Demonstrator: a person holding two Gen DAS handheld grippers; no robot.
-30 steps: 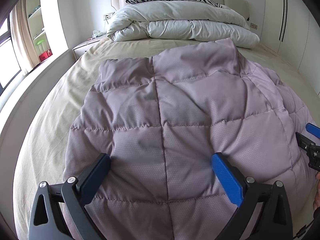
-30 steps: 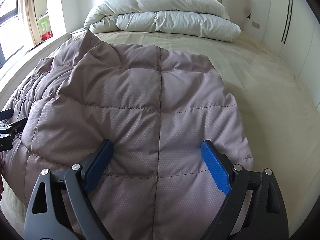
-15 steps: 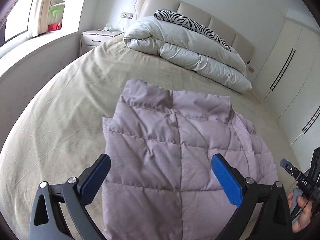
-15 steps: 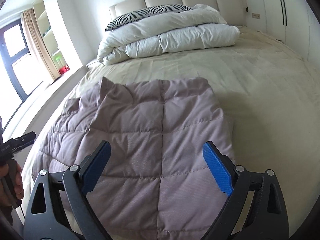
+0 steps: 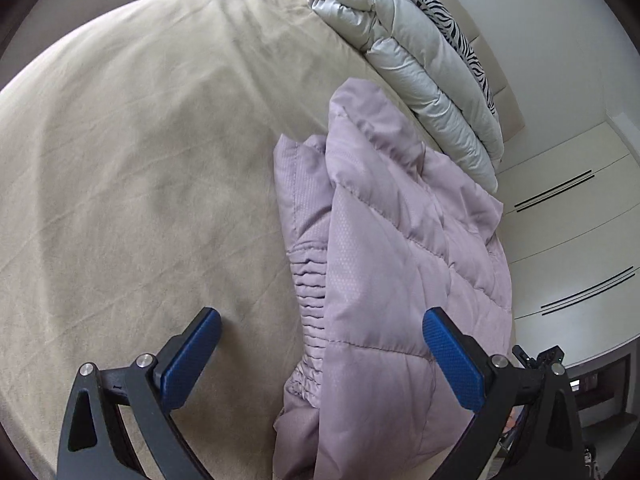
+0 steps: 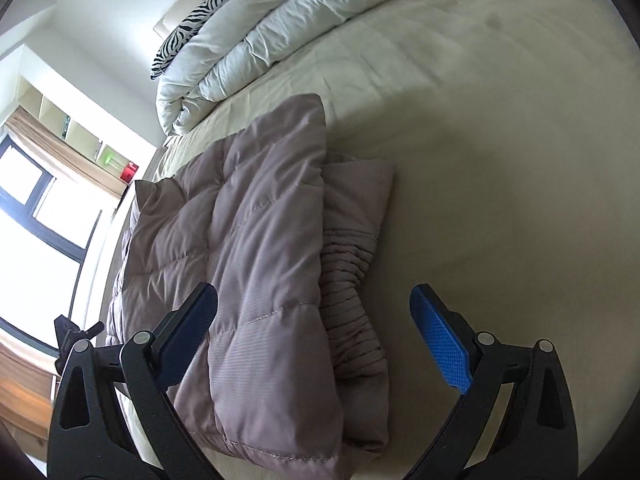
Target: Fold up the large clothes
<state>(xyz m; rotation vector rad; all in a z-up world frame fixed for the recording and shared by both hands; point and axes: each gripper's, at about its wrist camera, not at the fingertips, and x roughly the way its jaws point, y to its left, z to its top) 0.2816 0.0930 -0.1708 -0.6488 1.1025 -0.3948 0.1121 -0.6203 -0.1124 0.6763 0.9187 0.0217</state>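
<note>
The quilted mauve jacket [image 5: 384,264] lay folded into a long padded bundle on the beige bed [image 5: 132,168], its ribbed elastic cuff or hem [image 5: 310,292] showing along one edge, with the rolled white duvet [image 5: 420,64] and a zebra-print pillow [image 5: 452,12] well beyond it by the headboard. The left gripper [image 5: 320,356] hovered over one long side of the bundle, its blue fingers [image 5: 452,356] wide apart and clamped on nothing. The right gripper [image 6: 316,340] hung above the opposite side, fingers [image 6: 440,340] likewise spread, holding nothing, pads clear of the cloth. This looked like the pause between folds: the jacket had been narrowed lengthwise and released. The next move would probably call for both grippers to come down on the near end, pinch through the thick layers together, and carry it over toward the far end without letting the puffy filling spring open. No brand, label or writing could be read on the jacket or the bedding.
</note>
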